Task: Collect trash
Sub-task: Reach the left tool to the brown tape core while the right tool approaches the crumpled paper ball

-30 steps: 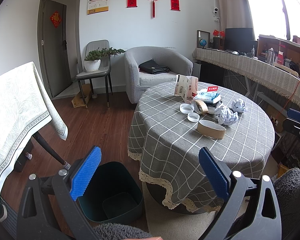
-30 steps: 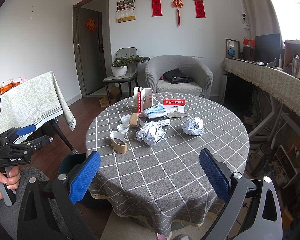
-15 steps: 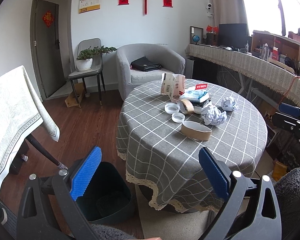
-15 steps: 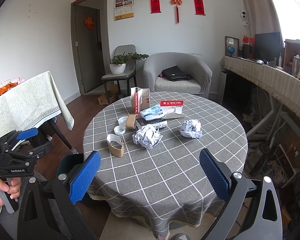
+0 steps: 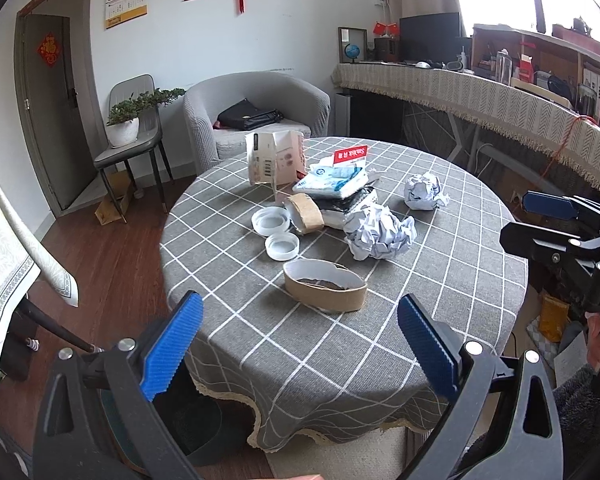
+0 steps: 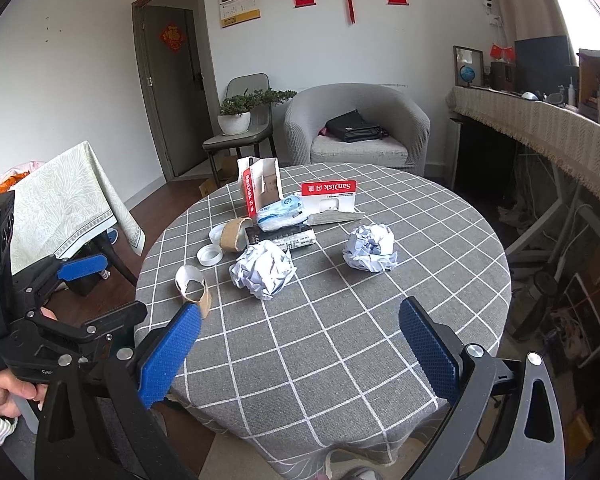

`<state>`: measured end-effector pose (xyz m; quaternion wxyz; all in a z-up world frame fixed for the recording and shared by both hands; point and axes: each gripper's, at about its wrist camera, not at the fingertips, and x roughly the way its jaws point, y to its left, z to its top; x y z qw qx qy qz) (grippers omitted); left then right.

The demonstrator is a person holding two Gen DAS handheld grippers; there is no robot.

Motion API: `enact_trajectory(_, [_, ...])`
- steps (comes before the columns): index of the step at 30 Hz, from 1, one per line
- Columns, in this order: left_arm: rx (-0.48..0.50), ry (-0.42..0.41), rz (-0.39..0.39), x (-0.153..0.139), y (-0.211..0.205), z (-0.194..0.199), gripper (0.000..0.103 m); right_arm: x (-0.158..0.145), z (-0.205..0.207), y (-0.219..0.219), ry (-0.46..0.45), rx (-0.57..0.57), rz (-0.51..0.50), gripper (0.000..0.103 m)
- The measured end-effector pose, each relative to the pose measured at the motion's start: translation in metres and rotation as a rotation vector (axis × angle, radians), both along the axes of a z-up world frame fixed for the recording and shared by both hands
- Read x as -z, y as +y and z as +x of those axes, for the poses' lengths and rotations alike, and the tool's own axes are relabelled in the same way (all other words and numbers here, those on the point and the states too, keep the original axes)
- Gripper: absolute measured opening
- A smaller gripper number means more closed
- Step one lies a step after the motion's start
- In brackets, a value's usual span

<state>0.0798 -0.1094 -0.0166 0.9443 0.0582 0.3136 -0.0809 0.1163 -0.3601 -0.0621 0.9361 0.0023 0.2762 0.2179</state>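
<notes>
**Both grippers open over littered round table**

Left gripper [image 5: 298,338] spread wide, blue pads holding nothing, poised above near edge of table [image 5: 452,280] in grey checked cloth. Right gripper [image 6: 300,344] likewise wide apart and empty, over its own side of the same table.

From left wrist view, left to right: dark waste bin [image 5: 204,428] on floor, partly tucked under cloth's lace hem, below left finger. On tabletop, two white plastic lids [image 5: 271,221], one just in front of the other. Beside them, small cardboard tape core [image 5: 306,213] lying on its side, touching the pile behind. Nearer the gripper, flattened cardboard ring [image 5: 325,286] standing alone, between the pads in the frame. Behind, opened carton [image 5: 274,158] upright; next to it, stack of a white-blue plastic packet [image 5: 334,178] on a dark flat package. Large crumpled paper ball [image 5: 380,232] just beside that stack; second crumpled paper ball [image 5: 424,191] farther right, apart. Red-and-white card [image 5: 351,154] propped behind the packet. Far right, right gripper seen side-on at table's rim, fingers parted.

From right wrist view: left gripper at far left, held in a hand [image 6: 4,392], off the table edge. Torn cardboard ring closest to left pad, then lids, tape core, large paper ball centre, second ball to its right.
</notes>
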Motion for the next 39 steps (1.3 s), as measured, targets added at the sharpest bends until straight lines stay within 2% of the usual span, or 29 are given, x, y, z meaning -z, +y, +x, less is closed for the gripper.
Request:
enact_trajectory(12, [-0.042, 0.054, 0.042, 0.027, -0.022, 0.043, 0.097, 0.015, 0.035, -0.016, 0.073, 0.010, 0.035, 0.100])
enact_trajectory(15, [-0.067, 0.054, 0.031, 0.030, -0.023, 0.050, 0.089, 0.020, 0.039, -0.015, 0.085, 0.000, 0.038, 0.100])
enact_trajectory(20, [-0.083, 0.040, 0.039, 0.034, -0.026, 0.054, 0.084, 0.020, 0.042, -0.007, 0.081, -0.018, 0.023, 0.100])
enact_trajectory(25, [-0.108, 0.057, -0.019, 0.042, -0.016, 0.056, 0.072, 0.023, 0.047, 0.006, 0.094, -0.044, 0.004, 0.100])
enact_trajectory(29, [-0.100, 0.033, -0.043, 0.045, -0.005, 0.051, 0.066, 0.026, 0.051, 0.013, 0.109, -0.062, 0.007, 0.100])
enact_trajectory(31, [-0.100, 0.026, -0.049, 0.045, 0.000, 0.050, 0.054, 0.027, 0.053, 0.017, 0.114, -0.066, 0.013, 0.100])
enact_trajectory(39, [-0.090, 0.029, -0.095, 0.043, 0.025, 0.051, 0.042, 0.028, 0.064, 0.045, 0.132, -0.083, 0.023, 0.100])
